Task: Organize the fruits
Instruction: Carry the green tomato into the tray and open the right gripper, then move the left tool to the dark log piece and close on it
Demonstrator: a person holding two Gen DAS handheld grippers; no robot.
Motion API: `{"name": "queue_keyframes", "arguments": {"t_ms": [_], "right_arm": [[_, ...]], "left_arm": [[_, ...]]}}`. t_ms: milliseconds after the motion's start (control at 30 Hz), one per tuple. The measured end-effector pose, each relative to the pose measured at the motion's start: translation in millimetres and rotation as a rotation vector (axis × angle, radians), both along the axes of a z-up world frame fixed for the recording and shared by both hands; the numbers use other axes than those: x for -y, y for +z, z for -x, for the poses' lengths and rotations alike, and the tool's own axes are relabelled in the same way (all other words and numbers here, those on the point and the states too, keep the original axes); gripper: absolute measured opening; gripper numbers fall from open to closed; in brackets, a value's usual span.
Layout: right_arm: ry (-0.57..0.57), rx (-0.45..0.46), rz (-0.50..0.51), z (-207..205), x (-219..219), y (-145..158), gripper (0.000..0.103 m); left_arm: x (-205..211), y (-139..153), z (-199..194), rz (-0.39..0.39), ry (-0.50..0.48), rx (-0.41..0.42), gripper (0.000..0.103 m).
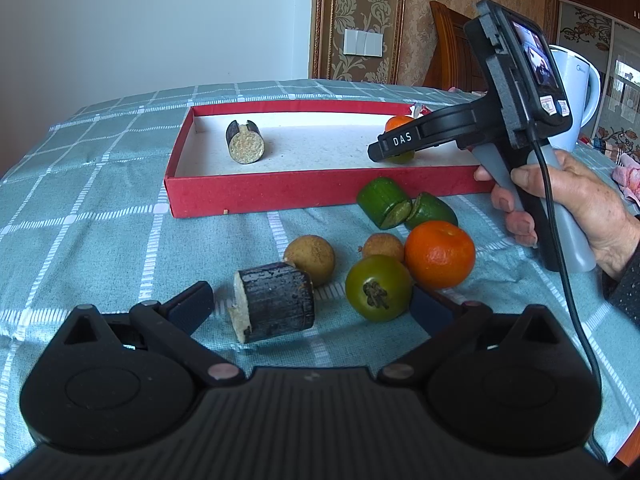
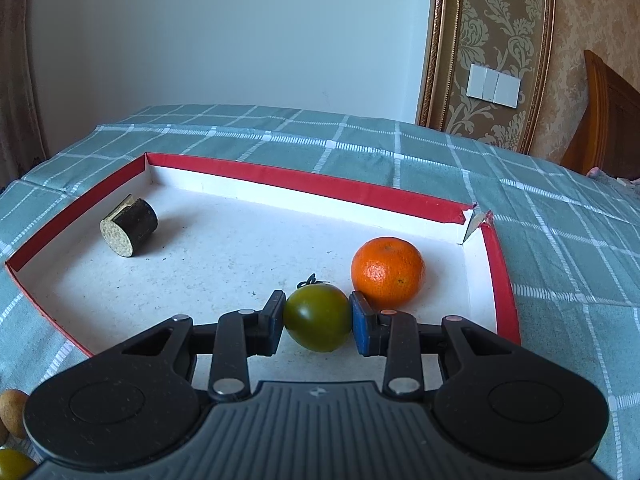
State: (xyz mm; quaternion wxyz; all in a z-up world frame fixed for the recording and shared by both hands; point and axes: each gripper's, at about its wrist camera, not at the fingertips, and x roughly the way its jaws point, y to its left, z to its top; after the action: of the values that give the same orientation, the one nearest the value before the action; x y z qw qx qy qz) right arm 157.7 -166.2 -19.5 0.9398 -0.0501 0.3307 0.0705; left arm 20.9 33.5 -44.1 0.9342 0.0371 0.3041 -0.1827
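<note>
While the green tomato (image 2: 318,317) is being pinched between the blue pads (image 2: 362,330) of the right gripper (image 2: 318,320), whose jaws are standing nearly closed on it, it is being held low inside the red box (image 2: 502,276), just this side of the orange (image 2: 387,272) lying ahead and slightly right of that claw. Release room is being judged to lie ahead and to the left, where bare floor is being left before the dark cane piece (image 2: 130,233) far off to the left. The left gripper (image 1: 312,304) is being held wide open and empty; directly ahead between its fingers, a second cane piece (image 1: 276,306) is lying with its long axis crosswise, a second green tomato (image 1: 378,289) just right of it.
</note>
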Motion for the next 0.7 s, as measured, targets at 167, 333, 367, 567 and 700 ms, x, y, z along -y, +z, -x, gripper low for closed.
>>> {"name": "queue_keyframes", "arguments": {"t_ms": [167,333,367,567,700], "right_arm": [[-0.007,-0.007,-0.018,2,4,0,0.044],[-0.024,0.022,-0.002,13,9,2,0.071],[-0.027,0.028,-0.004,15,11,3,0.071],[-0.039,0.031,-0.032,26,20,6,0.071],[-0.041,0.036,-0.038,36,24,7,0.071]], "left_arm": [[0,0,0,0.000,0.000,0.000,0.103],[0,0,0,-0.001,0.000,0.000,0.103],[0,0,0,0.000,0.000,0.000,0.103],[0,0,0,0.000,0.000,0.000,0.103],[0,0,0,-0.001,0.000,0.000,0.103]]}}
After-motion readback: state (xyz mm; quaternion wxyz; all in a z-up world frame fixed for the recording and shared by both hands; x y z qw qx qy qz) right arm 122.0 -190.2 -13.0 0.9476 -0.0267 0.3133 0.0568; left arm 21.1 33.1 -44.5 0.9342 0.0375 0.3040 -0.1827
